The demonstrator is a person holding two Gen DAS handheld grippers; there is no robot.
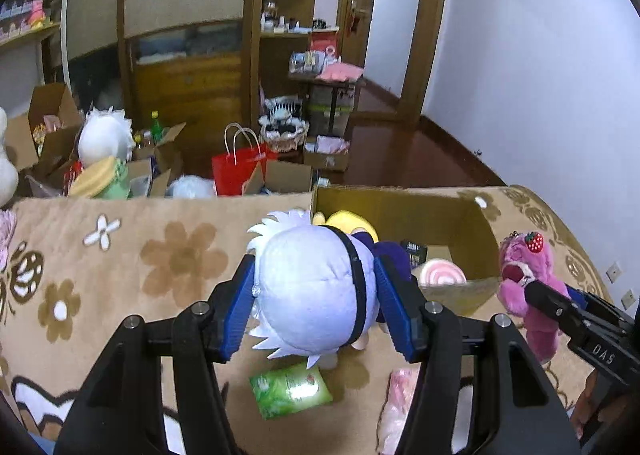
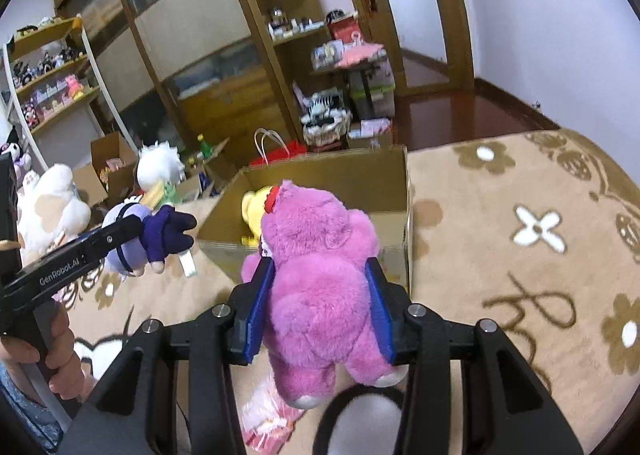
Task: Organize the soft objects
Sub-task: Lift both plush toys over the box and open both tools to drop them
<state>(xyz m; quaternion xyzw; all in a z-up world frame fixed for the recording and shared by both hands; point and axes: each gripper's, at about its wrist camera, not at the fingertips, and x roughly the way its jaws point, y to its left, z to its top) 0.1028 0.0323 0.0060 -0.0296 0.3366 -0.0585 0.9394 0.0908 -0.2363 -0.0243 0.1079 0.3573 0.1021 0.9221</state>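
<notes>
Two plush toys were held up over a patterned rug, with an open cardboard box just ahead.

Left wrist view: the left tongs (image 1: 316,295) were clenched on a white-haired doll (image 1: 312,287), the cardboard box (image 1: 400,203) lying ahead and to the right. Right wrist view: the right tongs (image 2: 320,307) gripped a pink bear (image 2: 320,275) upright, its long axis pointing forward — the box (image 2: 340,171) sat directly beyond, so the right hand seemed nearer to it.
</notes>
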